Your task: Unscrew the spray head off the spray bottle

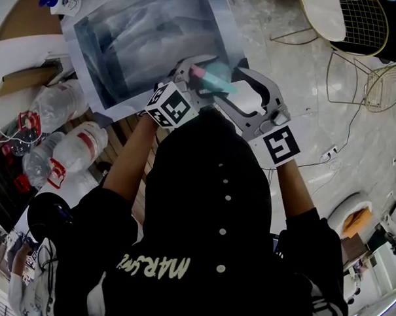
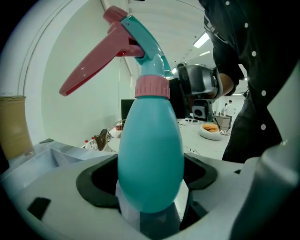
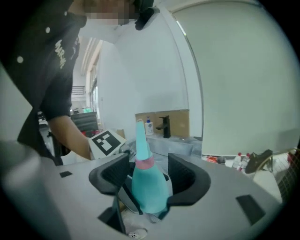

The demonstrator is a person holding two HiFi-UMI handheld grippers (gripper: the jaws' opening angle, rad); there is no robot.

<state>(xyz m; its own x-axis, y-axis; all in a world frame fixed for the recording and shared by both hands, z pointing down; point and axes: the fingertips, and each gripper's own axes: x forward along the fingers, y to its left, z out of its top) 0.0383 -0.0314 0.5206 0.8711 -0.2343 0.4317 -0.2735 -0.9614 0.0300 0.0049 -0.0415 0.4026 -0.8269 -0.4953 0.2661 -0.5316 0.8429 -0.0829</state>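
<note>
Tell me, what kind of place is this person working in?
Probably an indoor workroom or lab rather than a home: wire chairs stand on a pale polished floor, clear plastic bottles lie heaped to one side, and strip lights run along the ceiling.

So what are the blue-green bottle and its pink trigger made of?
The spray bottle looks like smooth, slightly glossy teal plastic: it has a soft sheen and you can't see through it. The pink trigger looks like hard, shiny plastic, with bright highlights along it. That's my best guess from looks alone.
</note>
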